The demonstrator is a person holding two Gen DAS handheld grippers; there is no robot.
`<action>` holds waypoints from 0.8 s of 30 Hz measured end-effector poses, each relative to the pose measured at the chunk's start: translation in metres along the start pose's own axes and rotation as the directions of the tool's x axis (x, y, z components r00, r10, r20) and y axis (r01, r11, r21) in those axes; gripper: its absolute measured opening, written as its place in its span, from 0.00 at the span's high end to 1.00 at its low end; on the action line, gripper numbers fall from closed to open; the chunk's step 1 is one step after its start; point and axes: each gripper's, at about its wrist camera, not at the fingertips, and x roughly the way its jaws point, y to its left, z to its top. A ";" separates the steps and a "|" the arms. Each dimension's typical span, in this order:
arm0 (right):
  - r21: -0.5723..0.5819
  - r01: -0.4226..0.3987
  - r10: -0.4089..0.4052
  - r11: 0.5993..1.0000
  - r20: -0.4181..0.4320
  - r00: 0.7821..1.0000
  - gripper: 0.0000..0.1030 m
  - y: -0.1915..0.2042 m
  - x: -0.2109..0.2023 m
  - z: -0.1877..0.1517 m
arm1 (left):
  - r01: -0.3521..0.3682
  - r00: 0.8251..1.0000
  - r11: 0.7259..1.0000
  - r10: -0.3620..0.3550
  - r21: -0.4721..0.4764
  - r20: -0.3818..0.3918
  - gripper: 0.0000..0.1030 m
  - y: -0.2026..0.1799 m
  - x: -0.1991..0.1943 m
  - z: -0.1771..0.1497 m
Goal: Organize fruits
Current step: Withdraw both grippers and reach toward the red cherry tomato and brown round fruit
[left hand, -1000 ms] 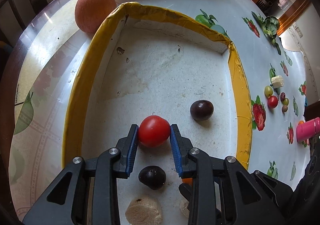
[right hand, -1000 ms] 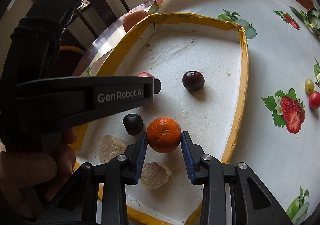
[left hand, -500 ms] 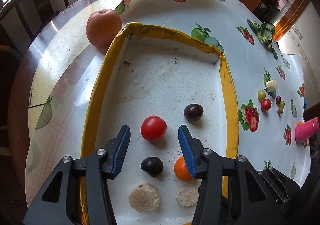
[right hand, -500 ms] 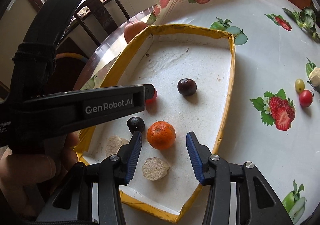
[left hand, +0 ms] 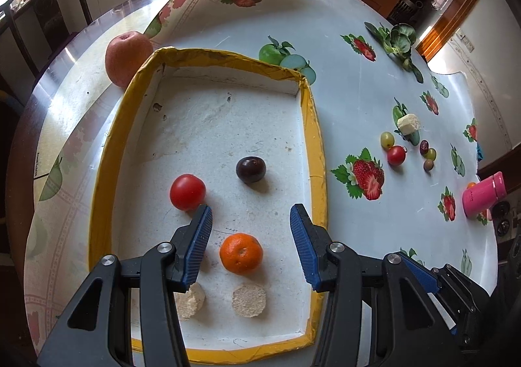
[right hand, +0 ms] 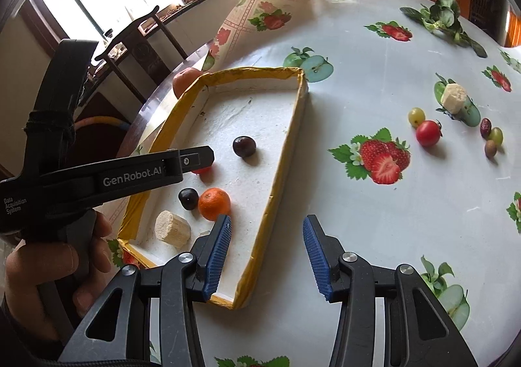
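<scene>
Left tool [left hand: 250, 233] is seen spread wide with nothing held, above the near part of the yellow-rimmed tray [left hand: 312, 125]. Right tool [right hand: 267, 246] is likewise spread wide and empty, over the tray's right wall and the table [right hand: 358, 191].

Inside the tray are seen a red tomato [left hand: 188, 192], a dark plum [left hand: 250, 169], an orange mandarin [left hand: 241, 253] between the left tool's fingers but untouched, and two pale round slices [left hand: 249, 299] at the near edge. A second small dark fruit [right hand: 188, 198] is seen just beside the mandarin in the right wrist view.

An apple [left hand: 128, 57] is placed outside, touching the tray's far left corner.

Well apart on the table's right are grouped a green grape [left hand: 387, 139], a cherry tomato [left hand: 396, 155], a pale chunk [left hand: 408, 123] and other small fruits. A pink bottle [left hand: 484, 193] is seen at the far right edge.
</scene>
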 end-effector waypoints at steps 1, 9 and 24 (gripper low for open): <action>0.010 0.006 -0.006 1.000 0.004 1.000 0.54 -0.005 -0.003 -0.002 | 0.006 1.000 1.000 -0.006 0.006 -0.002 0.53 -0.005 0.000 0.000; 0.104 0.065 -0.068 0.993 0.022 0.997 0.54 -0.056 -0.028 -0.021 | 0.044 0.999 0.997 -0.043 0.069 -0.016 0.53 -0.049 0.005 -0.003; 0.243 0.132 -0.148 0.961 0.050 0.988 0.54 -0.139 -0.048 -0.029 | 0.105 0.993 0.983 -0.095 0.150 -0.071 0.53 -0.119 0.028 -0.006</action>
